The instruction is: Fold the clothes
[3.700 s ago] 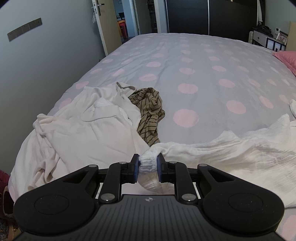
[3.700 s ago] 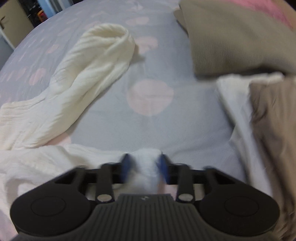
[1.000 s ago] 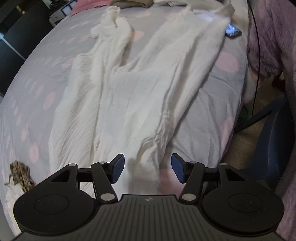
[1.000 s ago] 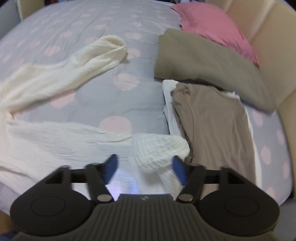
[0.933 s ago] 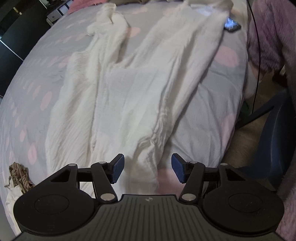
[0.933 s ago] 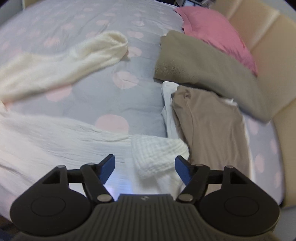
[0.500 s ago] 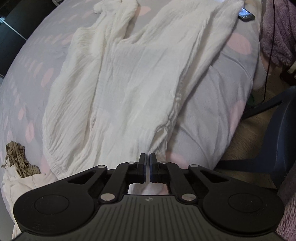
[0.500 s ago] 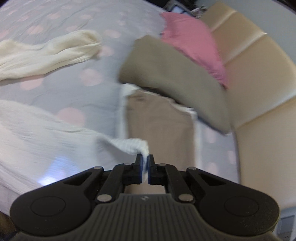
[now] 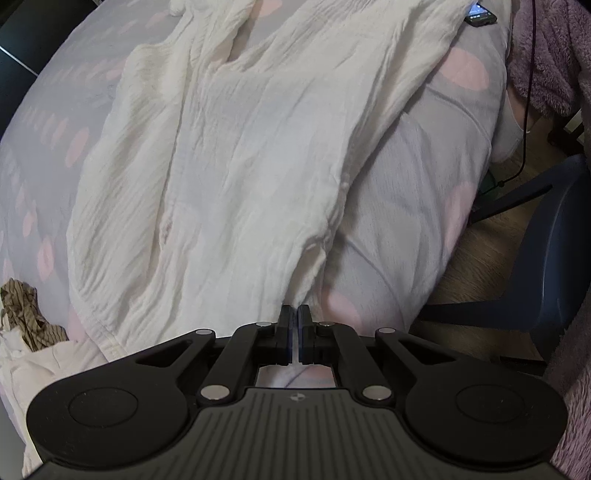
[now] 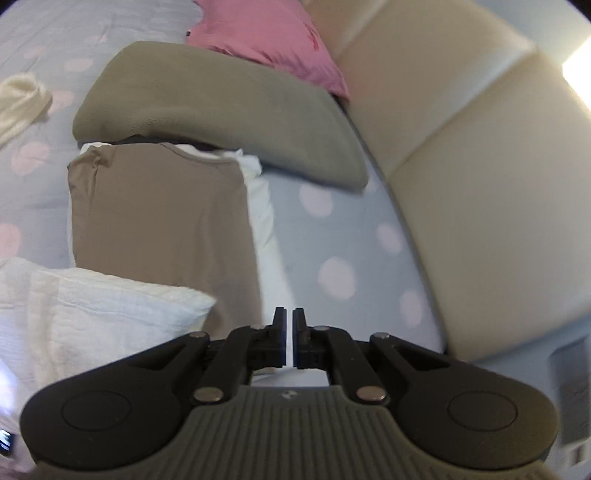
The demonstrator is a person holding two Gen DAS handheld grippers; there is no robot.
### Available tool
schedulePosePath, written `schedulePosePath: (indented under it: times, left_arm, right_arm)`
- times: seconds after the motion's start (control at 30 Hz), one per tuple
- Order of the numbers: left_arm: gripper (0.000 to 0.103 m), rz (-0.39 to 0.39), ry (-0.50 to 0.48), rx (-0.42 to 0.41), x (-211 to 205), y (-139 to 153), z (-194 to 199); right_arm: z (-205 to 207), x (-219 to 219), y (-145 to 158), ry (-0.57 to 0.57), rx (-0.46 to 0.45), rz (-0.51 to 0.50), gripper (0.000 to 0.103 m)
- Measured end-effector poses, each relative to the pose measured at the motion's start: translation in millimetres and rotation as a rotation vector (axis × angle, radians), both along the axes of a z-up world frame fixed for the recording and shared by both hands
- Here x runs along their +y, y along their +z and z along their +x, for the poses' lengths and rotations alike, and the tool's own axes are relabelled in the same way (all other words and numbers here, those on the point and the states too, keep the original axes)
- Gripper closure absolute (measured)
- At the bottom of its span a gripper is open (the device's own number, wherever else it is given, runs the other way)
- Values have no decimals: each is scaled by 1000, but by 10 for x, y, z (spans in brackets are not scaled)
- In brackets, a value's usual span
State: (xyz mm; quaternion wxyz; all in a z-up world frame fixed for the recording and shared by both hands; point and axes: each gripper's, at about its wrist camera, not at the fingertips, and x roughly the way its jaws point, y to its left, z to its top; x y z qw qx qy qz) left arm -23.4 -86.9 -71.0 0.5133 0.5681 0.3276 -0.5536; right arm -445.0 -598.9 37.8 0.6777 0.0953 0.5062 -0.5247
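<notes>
Trousers [image 9: 236, 155], cream and crinkled, lie spread lengthwise across the dotted bedspread [image 9: 424, 184]. Left gripper [image 9: 294, 314] sits at their near edge, jaws pressed together; whether cloth is caught I cannot tell. Right gripper [image 10: 289, 316], jaws together on nothing, hovers beside a folded tan shirt [image 10: 155, 221]. Beyond lie an olive blanket [image 10: 221, 107], pink pillow [image 10: 266, 37], headboard [image 10: 480, 166]; a phone [image 9: 480, 14] rests near the bed's edge.

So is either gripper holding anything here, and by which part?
Left gripper pinches the crinkled white cotton garment at its near edge. Right gripper is shut and holds nothing.
</notes>
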Motion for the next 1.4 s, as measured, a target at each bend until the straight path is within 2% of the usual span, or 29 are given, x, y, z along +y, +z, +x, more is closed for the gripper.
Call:
schedulePosePath:
  times: [0.17, 0.23, 0.27, 0.3, 0.43, 0.53, 0.6, 0.63, 0.67, 0.7, 0.73, 0.8, 0.83, 1.1, 1.23, 1.33, 1.37, 1.4]
  left_arm:
    - [102, 54, -10, 2, -3, -85, -28]
    - [102, 66, -16, 10, 3, -95, -38]
    - [102, 71, -19, 15, 7, -97, -42]
    - [102, 73, -21, 16, 13, -101, -46]
    - [102, 44, -18, 3, 44, -96, -56]
    - [102, -30, -21, -1, 57, -13, -73]
    - [88, -60, -34, -19, 32, 1, -118]
    - [83, -75, -41, -27, 19, 9, -141]
    - [74, -90, -47, -36, 7, 16, -164]
    - [70, -105, -54, -45, -6, 23, -186]
    - [69, -120, -61, -54, -18, 30, -209]
    - [69, -150, -74, -71, -43, 45, -254]
    - [69, -166, -81, -80, -55, 52, -277]
    - [69, -272, -148, -149, -148, 88, -471]
    - [69, -239, -258, -195, -148, -49, -640]
    - [69, -203, -288, -237, -174, -173, -672]
    - [71, -190, -291, -241, -190, -199, -662]
    - [81, -179, -292, -245, -202, -210, -649]
  right_arm:
    - [208, 171, -10, 67, -137, 70, 91]
    - [360, 250, -27, 102, -177, 98, 79]
    - [458, 299, -53, 117, -193, 112, 70]
    - [563, 350, -86, 135, -204, 127, 68]
    - [988, 536, -304, 195, -207, 188, 64]
    - [1159, 588, -449, 206, -174, 197, 55]
    - [1213, 586, -536, 200, -140, 187, 55]
    - [1240, 585, -580, 197, -122, 182, 55]
    - [1266, 584, -624, 194, -105, 177, 58]
    - [1293, 583, -668, 191, -87, 173, 63]
    - [1320, 583, -712, 187, -70, 168, 69]
    - [1374, 581, -800, 181, -35, 158, 93]
    - [1401, 580, -844, 178, -18, 153, 95]
    - [1068, 681, -472, 152, -47, 149, 100]
    - [750, 710, -308, 94, -50, 151, 100]
    - [466, 719, -256, 34, -42, 172, 100]
    - [374, 723, -259, 15, -31, 177, 100]
    - [285, 724, -272, -2, -14, 182, 100]
